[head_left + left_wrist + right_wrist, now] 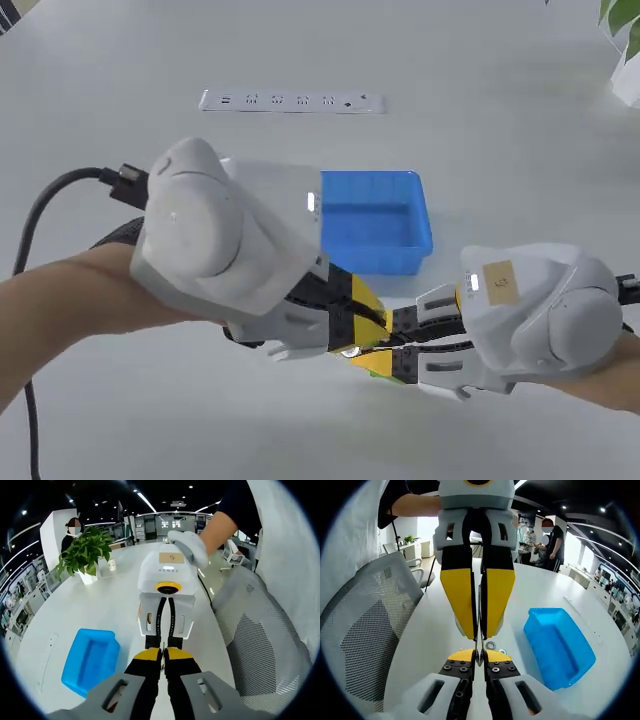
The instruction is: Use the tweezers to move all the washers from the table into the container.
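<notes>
Tweezers [479, 647]: a thin metal strip, seen edge-on, caught between both sets of jaws where your two grippers meet nose to nose.

Your left gripper [163, 656]: jaws clenched, yellow tips almost together, the strip running up the slit between them. In the head view its big white body sits left of centre, with a black cable [50, 195] trailing off the left edge.

Your right gripper [479, 657]: jaws also pinched tight, yellow tips closed on the lower end of the same strip. You cannot tell which gripper bears the weight.

Washers [491, 645]: two small rings flat on the table [500, 130], just right of the jaw tips in the right gripper view, side by side and apart from the tweezers.

Container [375, 262]: a blue rectangular tray. It sits above the meeting point in the head view, lower right in the right gripper view and lower left in the left gripper view, well apart from the washers.

Further out: a white power strip [290, 101] at upper centre of the head view, a potted plant [85, 550] at upper left of the left gripper view, and a mesh chair [260, 650] at its right.
</notes>
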Demonstrator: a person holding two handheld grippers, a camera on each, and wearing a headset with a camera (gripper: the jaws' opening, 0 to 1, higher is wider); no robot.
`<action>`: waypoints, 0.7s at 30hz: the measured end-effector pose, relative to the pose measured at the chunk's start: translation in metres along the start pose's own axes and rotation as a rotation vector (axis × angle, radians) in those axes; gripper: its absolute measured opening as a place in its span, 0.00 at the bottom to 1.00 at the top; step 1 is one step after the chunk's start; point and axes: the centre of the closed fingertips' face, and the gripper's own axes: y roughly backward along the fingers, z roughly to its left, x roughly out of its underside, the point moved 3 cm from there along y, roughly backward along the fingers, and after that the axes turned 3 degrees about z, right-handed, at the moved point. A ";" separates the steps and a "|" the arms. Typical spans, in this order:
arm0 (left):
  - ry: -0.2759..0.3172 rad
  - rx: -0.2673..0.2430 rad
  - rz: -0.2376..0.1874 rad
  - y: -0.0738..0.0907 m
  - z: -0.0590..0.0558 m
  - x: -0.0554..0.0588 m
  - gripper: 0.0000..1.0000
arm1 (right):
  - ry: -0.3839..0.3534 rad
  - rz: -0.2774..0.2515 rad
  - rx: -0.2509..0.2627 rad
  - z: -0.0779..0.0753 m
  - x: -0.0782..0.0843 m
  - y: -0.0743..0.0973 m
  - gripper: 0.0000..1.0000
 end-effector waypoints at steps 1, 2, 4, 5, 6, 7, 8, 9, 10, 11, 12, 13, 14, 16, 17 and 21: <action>0.000 -0.001 -0.002 0.001 0.000 0.000 0.06 | 0.002 -0.002 0.000 0.000 -0.001 0.000 0.07; 0.004 0.003 -0.005 0.002 0.000 0.000 0.06 | 0.004 -0.004 0.000 0.000 -0.001 0.000 0.07; 0.009 0.008 -0.013 0.003 -0.002 0.001 0.06 | 0.016 -0.005 0.004 0.001 -0.003 -0.001 0.08; 0.011 0.006 -0.013 0.004 -0.001 0.001 0.06 | 0.025 -0.002 0.011 0.001 -0.003 -0.002 0.09; 0.011 0.004 -0.014 0.004 -0.001 0.002 0.06 | 0.029 -0.001 0.015 0.000 -0.004 -0.003 0.10; 0.011 -0.001 -0.015 0.005 -0.001 0.002 0.06 | 0.028 0.000 0.018 -0.001 -0.004 -0.003 0.10; 0.010 -0.002 -0.016 0.005 -0.001 0.002 0.06 | 0.024 0.000 0.020 -0.001 -0.004 -0.003 0.10; 0.007 -0.008 -0.018 0.006 0.000 0.003 0.06 | 0.022 -0.001 0.021 -0.002 -0.004 -0.004 0.10; 0.006 -0.010 -0.017 0.006 0.001 0.003 0.06 | 0.020 0.000 0.023 -0.003 -0.004 -0.004 0.11; 0.007 -0.012 -0.018 0.006 0.002 0.005 0.06 | 0.016 0.003 0.026 -0.004 -0.004 -0.005 0.11; 0.012 -0.012 -0.020 0.006 0.002 0.006 0.07 | 0.008 0.005 0.025 -0.004 -0.003 -0.006 0.11; 0.019 -0.013 -0.023 0.006 0.003 0.008 0.07 | -0.002 0.006 0.019 -0.004 -0.002 -0.007 0.12; 0.024 -0.014 -0.021 0.005 0.003 0.009 0.07 | 0.005 0.011 0.020 -0.004 -0.001 -0.008 0.12; 0.020 -0.016 -0.015 0.005 0.004 0.012 0.06 | 0.020 0.023 0.028 -0.005 0.001 -0.009 0.15; 0.016 -0.021 -0.014 0.005 0.004 0.012 0.06 | 0.019 0.026 0.035 -0.006 0.001 -0.009 0.17; 0.022 -0.027 -0.006 0.005 0.004 0.014 0.06 | 0.005 0.025 0.044 -0.009 0.003 -0.009 0.19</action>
